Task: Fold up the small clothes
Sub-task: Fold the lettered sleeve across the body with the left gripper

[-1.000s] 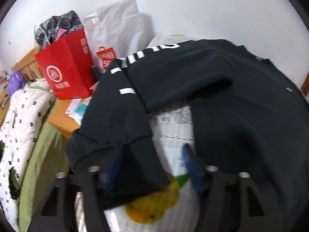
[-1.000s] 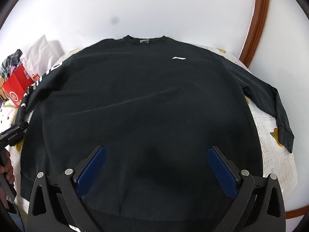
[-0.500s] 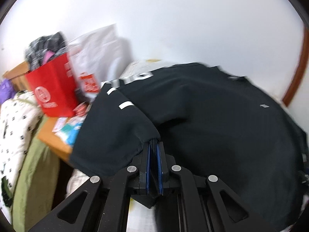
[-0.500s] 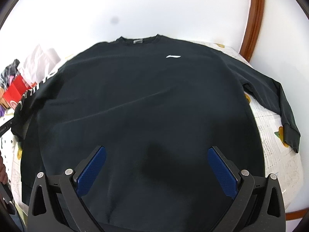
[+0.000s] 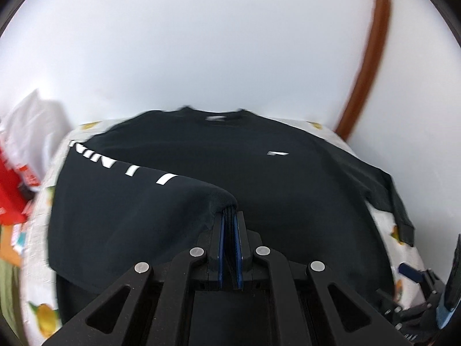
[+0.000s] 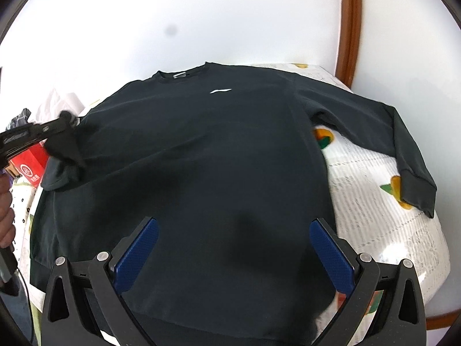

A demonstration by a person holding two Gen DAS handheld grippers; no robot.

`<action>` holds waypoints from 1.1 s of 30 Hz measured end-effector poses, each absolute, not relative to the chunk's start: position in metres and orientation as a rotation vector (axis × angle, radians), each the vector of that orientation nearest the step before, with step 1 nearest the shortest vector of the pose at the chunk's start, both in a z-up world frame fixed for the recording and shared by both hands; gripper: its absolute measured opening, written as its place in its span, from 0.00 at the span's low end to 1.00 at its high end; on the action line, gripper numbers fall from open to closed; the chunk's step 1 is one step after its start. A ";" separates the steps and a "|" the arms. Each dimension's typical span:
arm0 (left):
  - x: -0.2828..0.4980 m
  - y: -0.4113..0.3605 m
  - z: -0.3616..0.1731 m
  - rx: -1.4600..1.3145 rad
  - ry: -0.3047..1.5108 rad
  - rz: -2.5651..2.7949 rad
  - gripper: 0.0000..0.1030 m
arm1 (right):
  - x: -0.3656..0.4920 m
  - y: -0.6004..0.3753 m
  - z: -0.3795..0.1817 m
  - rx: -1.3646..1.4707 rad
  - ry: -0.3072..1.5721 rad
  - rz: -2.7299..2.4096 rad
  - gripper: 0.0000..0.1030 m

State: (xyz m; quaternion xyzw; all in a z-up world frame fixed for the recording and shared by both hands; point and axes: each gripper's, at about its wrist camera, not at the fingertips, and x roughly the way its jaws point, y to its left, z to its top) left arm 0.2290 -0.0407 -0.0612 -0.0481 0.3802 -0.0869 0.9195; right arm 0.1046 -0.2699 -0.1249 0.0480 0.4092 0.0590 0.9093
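A black sweatshirt (image 6: 219,150) lies flat, front up, on a fruit-print cover (image 6: 374,201). My left gripper (image 5: 229,216) is shut on the cuff (image 5: 222,199) of the sleeve with white lettering. It holds that cuff lifted above the left side of the body. In the right wrist view the left gripper (image 6: 69,121) reaches in from the left with the cuff (image 6: 64,147) hanging from it. My right gripper (image 6: 232,223) stands open above the lower part of the sweatshirt, with nothing between its pads. The other sleeve (image 6: 403,150) lies stretched out to the right.
A red paper bag (image 5: 8,190) and a white bag (image 5: 31,121) stand off the left edge. A curved brown wooden frame (image 6: 350,28) runs up the white wall at the right. A person's hand (image 6: 5,207) shows at the far left.
My left gripper closed on the sleeve cuff, lifted it and carried it right, over the sweatshirt's body. The right gripper stayed open and shifted a little over the hem.
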 end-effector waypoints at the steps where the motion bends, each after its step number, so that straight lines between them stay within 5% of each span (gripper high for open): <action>1: 0.231 -0.049 -0.062 -0.101 0.787 -0.197 0.06 | 0.103 -0.275 -0.127 0.103 0.848 0.118 1.00; 13: 0.254 -0.124 -0.071 -0.095 0.840 -0.374 0.07 | 0.098 -0.291 -0.143 0.114 0.871 0.085 1.00; 21: 0.244 -0.072 -0.057 -0.163 0.794 -0.356 0.41 | 0.113 -0.266 -0.132 0.080 0.851 0.138 1.00; 27: 0.234 0.003 -0.065 -0.182 0.784 -0.199 0.45 | 0.150 -0.237 -0.119 0.065 0.837 0.217 0.99; 30: 0.229 0.049 -0.078 -0.185 0.802 -0.078 0.45 | 0.178 -0.224 -0.122 0.063 0.865 0.246 0.93; 33: 0.227 0.093 -0.097 -0.184 0.843 0.041 0.45 | 0.204 -0.212 -0.132 0.012 0.908 0.254 0.74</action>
